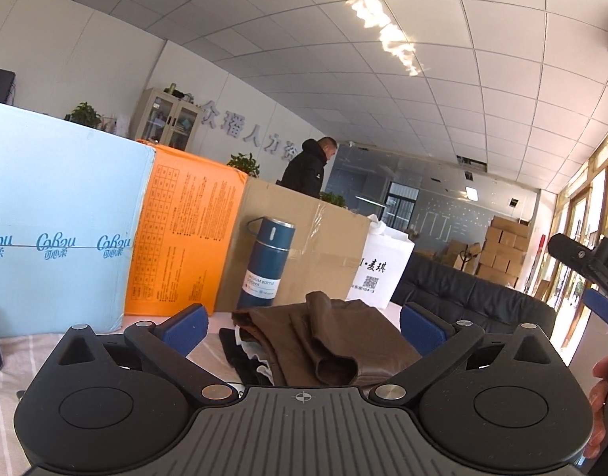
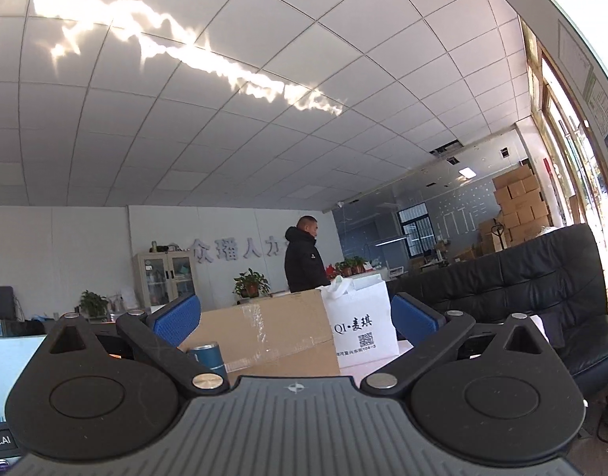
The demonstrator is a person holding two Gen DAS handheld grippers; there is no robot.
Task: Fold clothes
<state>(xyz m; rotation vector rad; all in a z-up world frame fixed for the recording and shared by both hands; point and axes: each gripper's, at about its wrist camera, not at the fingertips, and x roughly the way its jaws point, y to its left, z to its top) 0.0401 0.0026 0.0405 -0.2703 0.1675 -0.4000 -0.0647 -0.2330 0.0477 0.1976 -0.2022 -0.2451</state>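
A brown garment [image 1: 323, 341] lies crumpled on a black and white one [image 1: 244, 357] on the striped table cover [image 1: 10, 373]. My left gripper [image 1: 304, 325] is open and empty, its blue pads either side of the pile, just in front of it. My right gripper [image 2: 296, 317] is open and empty, raised and pointing level across the room; no clothes show in its view. The right gripper also shows at the right edge of the left wrist view [image 1: 593, 273].
Behind the pile stand a blue vacuum bottle [image 1: 266, 265], a light blue box [image 1: 62, 234], an orange box [image 1: 185, 234], a cardboard box [image 1: 304, 254] and a white bag [image 1: 383, 269]. A black sofa [image 1: 474, 301] is at the right. A man [image 1: 307, 170] stands far off.
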